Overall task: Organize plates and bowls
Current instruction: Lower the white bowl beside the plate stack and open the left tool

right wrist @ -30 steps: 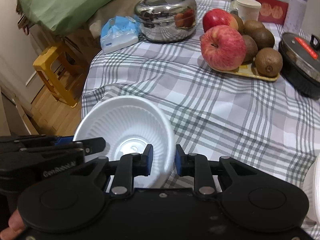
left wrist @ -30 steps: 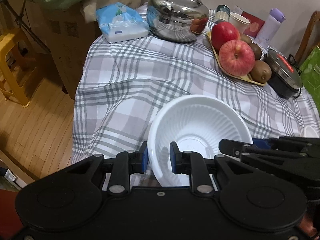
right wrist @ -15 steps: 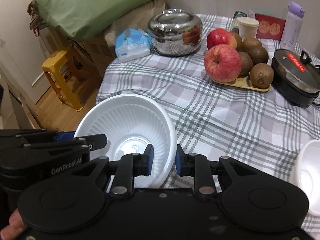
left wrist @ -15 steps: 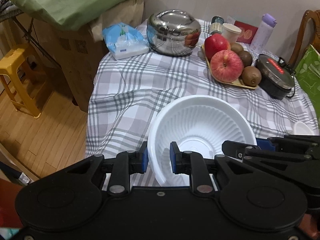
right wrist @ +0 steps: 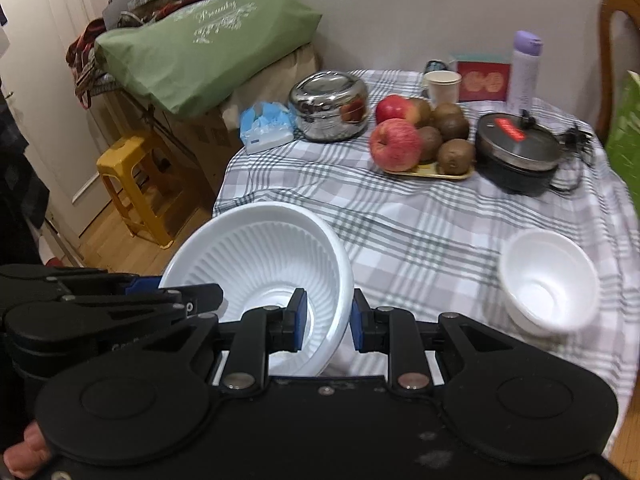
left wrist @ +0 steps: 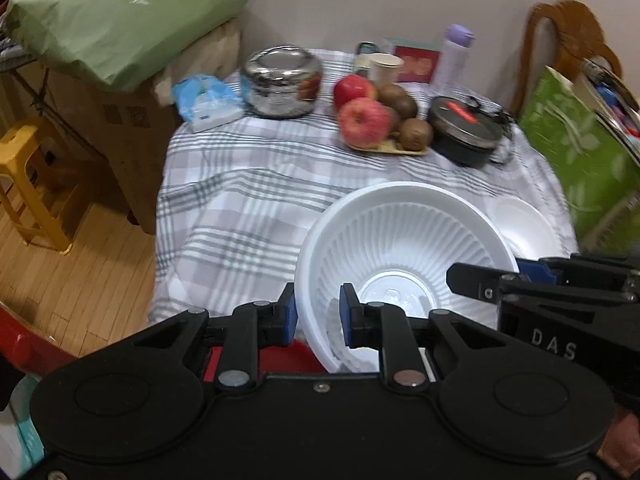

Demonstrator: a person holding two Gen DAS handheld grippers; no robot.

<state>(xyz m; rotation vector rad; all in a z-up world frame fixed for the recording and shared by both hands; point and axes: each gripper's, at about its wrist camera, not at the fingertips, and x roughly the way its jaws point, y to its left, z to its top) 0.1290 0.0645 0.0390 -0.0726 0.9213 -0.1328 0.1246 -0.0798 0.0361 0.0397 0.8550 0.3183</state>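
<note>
A large white ribbed bowl (left wrist: 404, 248) is held in the air over the near edge of the checked tablecloth (left wrist: 248, 184). My left gripper (left wrist: 318, 316) is shut on its left rim. My right gripper (right wrist: 327, 316) is shut on its right rim; the bowl also shows in the right wrist view (right wrist: 264, 256). A smaller white bowl (right wrist: 548, 284) stands on the cloth to the right, also seen in the left wrist view (left wrist: 524, 224) behind the large bowl.
At the back of the table stand a steel pot (right wrist: 330, 106), a fruit tray (right wrist: 424, 136), a black lidded pan (right wrist: 518, 148), a paper cup (right wrist: 442, 86), a purple bottle (right wrist: 526, 68) and tissues (right wrist: 266, 128). A yellow stool (right wrist: 136, 184) stands left, a green bag (left wrist: 580, 148) right.
Both grippers have lifted the large bowl up and pulled it back toward the near table edge. The small bowl has come into view at the right.
</note>
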